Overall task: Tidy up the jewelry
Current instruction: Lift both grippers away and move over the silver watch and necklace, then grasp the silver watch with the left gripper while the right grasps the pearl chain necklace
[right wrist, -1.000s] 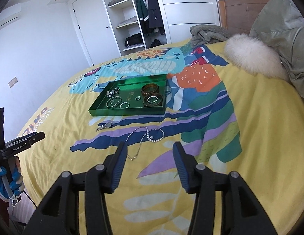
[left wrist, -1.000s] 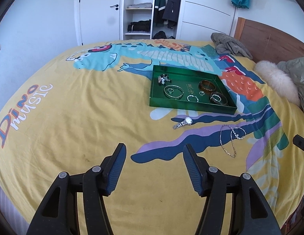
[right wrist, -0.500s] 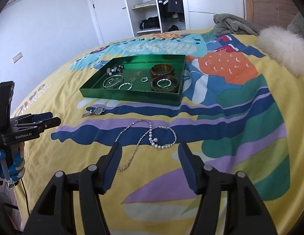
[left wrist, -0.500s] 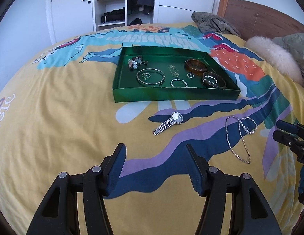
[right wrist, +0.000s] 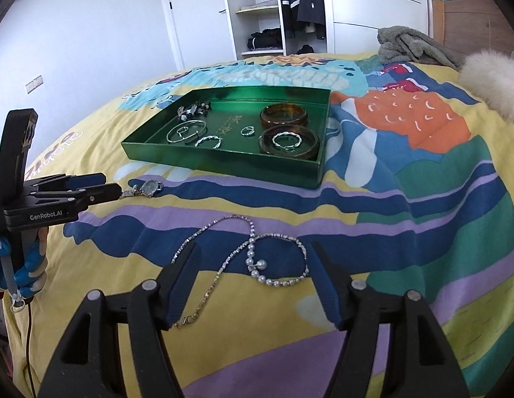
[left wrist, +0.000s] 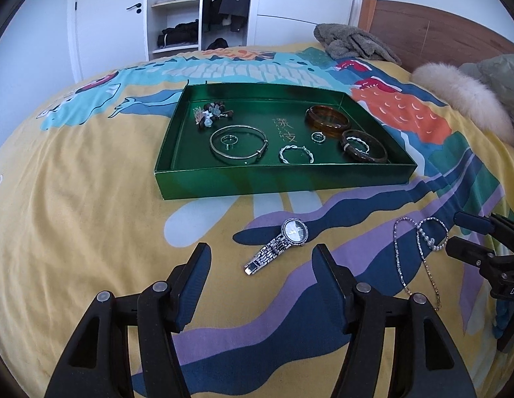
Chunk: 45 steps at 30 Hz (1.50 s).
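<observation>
Left gripper (left wrist: 258,265) jaws wide and opening a touch more, nothing between them; watch (left wrist: 280,243) lies just ahead, low centre of the left wrist view. Right gripper (right wrist: 253,267) jaws wide, just been opening, empty; necklace (right wrist: 253,258) sprawls on the bedspread (right wrist: 422,265) right at its tips, lower centre of the right wrist view. Green tray (left wrist: 283,182) sits mid-frame beyond both, bangles and rings already inside. Likely step: pick up both loose pieces. Do it well: straddle the watch case or band across its narrow side; pinch the necklace at the pearl cluster, press lightly into the soft cover, lift slowly so the chain doesn't snag.
</observation>
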{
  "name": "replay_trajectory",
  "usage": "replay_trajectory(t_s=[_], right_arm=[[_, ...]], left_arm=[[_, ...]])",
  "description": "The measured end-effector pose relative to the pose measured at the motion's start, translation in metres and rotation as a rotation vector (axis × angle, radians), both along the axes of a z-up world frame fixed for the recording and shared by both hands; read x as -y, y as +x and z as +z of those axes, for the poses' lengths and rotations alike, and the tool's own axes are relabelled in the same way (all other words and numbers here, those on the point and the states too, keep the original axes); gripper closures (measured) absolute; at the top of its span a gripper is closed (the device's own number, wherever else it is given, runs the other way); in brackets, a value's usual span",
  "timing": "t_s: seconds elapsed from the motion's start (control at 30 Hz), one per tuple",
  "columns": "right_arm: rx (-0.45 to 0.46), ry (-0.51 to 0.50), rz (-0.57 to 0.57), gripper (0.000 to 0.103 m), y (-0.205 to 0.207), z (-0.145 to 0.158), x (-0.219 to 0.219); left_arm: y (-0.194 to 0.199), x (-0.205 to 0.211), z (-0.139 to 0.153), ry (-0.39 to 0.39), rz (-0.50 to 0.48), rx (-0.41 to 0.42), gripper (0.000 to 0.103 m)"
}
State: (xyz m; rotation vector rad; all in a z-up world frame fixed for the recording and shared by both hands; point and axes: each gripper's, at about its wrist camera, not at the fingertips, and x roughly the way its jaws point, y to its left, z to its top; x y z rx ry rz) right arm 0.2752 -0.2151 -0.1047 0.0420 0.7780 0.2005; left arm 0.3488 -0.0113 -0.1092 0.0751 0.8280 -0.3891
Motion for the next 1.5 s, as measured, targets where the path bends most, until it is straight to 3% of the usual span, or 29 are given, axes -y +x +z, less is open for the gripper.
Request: replay_trajectory(t_s=[0.4,1.5], right_arm=[[-0.007,0.007,-0.012,0.036,0.013,-0.009,0.002],[-0.057,-0.011,0.041,0.033,0.025,-0.031,-0.01]], left_arm=[[0.013,0.031,-0.014,0.11,-0.05,0.043,0.04],[0.023,0.045,-0.032,0.18,-0.045,0.047,0.04]])
